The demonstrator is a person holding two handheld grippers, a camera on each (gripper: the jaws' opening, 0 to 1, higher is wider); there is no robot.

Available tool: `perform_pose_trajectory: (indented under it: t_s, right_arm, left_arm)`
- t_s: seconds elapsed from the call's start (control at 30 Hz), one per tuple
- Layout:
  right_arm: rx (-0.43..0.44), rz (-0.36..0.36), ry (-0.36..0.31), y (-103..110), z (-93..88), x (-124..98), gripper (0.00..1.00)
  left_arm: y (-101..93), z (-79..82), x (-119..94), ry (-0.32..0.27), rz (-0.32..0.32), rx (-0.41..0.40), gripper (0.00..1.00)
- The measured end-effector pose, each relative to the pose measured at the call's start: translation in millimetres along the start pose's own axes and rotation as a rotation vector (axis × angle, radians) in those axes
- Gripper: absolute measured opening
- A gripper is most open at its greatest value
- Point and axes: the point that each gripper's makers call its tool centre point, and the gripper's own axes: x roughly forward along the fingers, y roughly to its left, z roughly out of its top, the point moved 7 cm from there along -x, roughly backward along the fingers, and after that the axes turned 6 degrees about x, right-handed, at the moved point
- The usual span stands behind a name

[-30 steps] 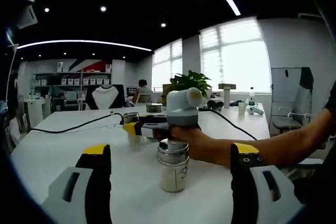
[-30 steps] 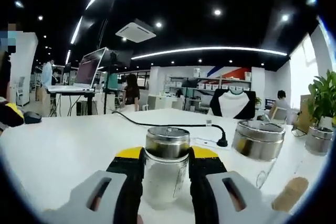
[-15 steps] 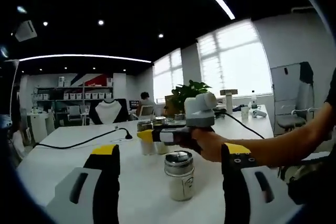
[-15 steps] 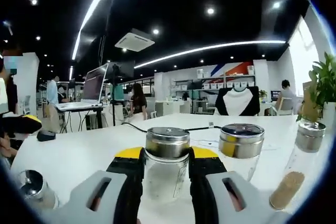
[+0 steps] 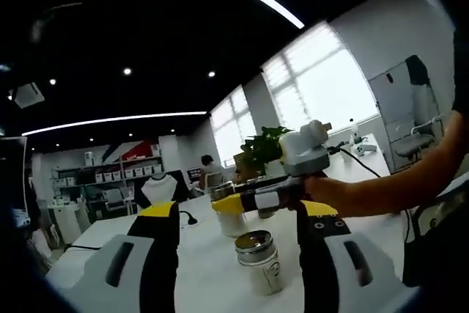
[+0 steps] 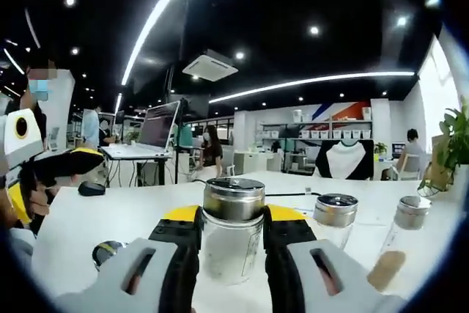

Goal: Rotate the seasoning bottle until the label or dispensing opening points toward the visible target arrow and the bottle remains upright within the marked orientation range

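Observation:
A glass seasoning bottle (image 6: 233, 243) with a metal cap stands upright between my right gripper's (image 6: 233, 218) yellow-tipped jaws, which are shut on it. In the left gripper view that same right gripper (image 5: 233, 204) reaches in from the right in a person's hand (image 5: 333, 190), and the held bottle (image 5: 236, 225) sits just below its yellow tips. My left gripper (image 5: 238, 212) is open, its jaws wide apart. A second metal-capped jar (image 5: 260, 263) with a white label stands on the white table (image 5: 205, 284) between them, touching neither. The left gripper (image 6: 69, 163) shows at the far left of the right gripper view.
Two more capped bottles (image 6: 333, 218) (image 6: 396, 243) stand on the table to the right of the held one, and another capped jar (image 6: 110, 252) sits low on the left. A black cable (image 5: 187, 219), a potted plant (image 5: 264, 144), desks, shelves and people lie beyond.
Both views have shifted and tilted upward. The right gripper stays shut on its bottle; the neighbouring bottles now look smaller and farther. The jar before the left gripper stays put.

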Motion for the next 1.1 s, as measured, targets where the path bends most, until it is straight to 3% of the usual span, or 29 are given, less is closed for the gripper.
perform_pose_trajectory:
  t_s: [0.3,0.5,0.57,0.6,0.67,0.87,1.03,1.1]
  right_arm:
    - [0.086,0.033,-0.013,14,8.2,-32,0.3]
    - [0.101,0.063,-0.019,24,10.9,-54,0.3]
    - [0.08,0.063,-0.033,27,11.7,-60,0.3]
    - [0.085,0.067,-0.038,27,12.2,-63,0.3]
    - [0.115,0.092,-0.052,30,13.6,-68,0.3]
    - [0.162,0.167,-0.067,42,16.7,-81,0.3]
    - [0.155,0.243,-0.066,56,14.4,-90,0.3]
    - [0.112,0.295,-0.08,61,14.7,-91,0.3]
  left_arm:
    - [-10.9,-4.0,7,0.003,-0.04,-0.003,0.64]
    - [-22.1,-9.2,11,0.056,-0.076,-0.019,0.59]
    - [-23.8,-8.3,11,0.052,-0.07,-0.045,0.57]
    - [-27.2,-4.6,13,0.018,-0.09,-0.077,0.57]
    - [-30.1,-3.3,13,0.009,-0.108,-0.12,0.58]
    - [-38.9,-8.9,18,0.046,-0.112,-0.063,0.58]
    - [-46.7,-11.1,21,0.044,-0.124,-0.065,0.55]
    - [-52.2,-10.7,22,0.033,-0.15,-0.066,0.52]
